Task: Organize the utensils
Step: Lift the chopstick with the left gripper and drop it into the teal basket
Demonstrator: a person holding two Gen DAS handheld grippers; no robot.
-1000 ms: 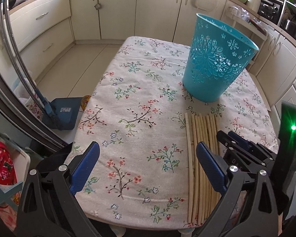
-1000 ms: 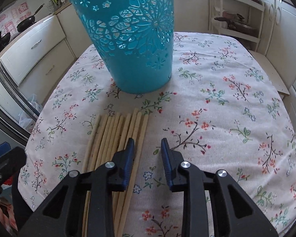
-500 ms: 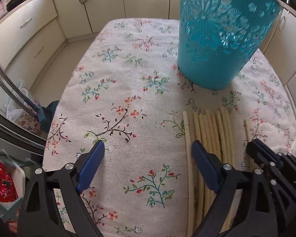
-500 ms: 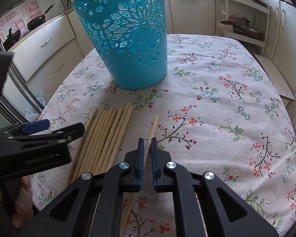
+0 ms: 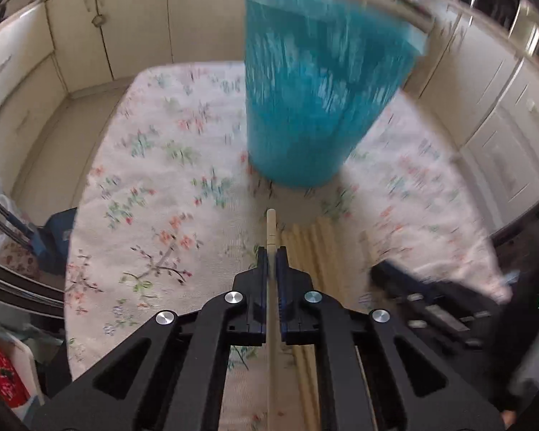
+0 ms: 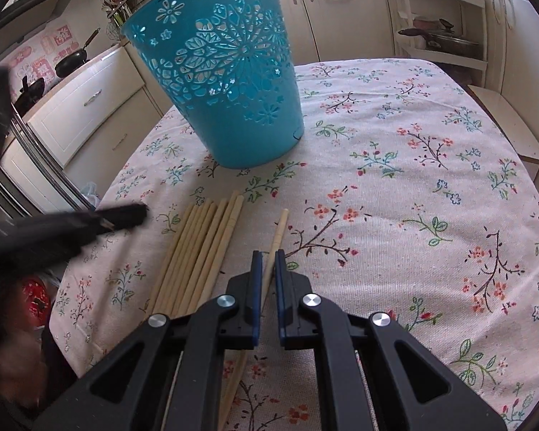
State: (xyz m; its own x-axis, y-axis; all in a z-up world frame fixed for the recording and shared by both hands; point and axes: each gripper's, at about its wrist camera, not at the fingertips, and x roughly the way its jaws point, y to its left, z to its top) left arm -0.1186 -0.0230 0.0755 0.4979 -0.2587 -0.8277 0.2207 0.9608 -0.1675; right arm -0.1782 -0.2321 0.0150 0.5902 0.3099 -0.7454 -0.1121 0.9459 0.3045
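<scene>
Step in hand: pickup. The left claw (image 5: 271, 256) is clamped on one chopstick (image 5: 270, 228), apparently already clear of the tabletop (image 5: 154, 186), though blur obscures this. The right claw (image 6: 266, 264) grips a second chopstick (image 6: 279, 231). Both are pale, slender and wooden, just in front of the blue basket (image 6: 226, 82). Next: raise each above the basket rim and release inside.
</scene>
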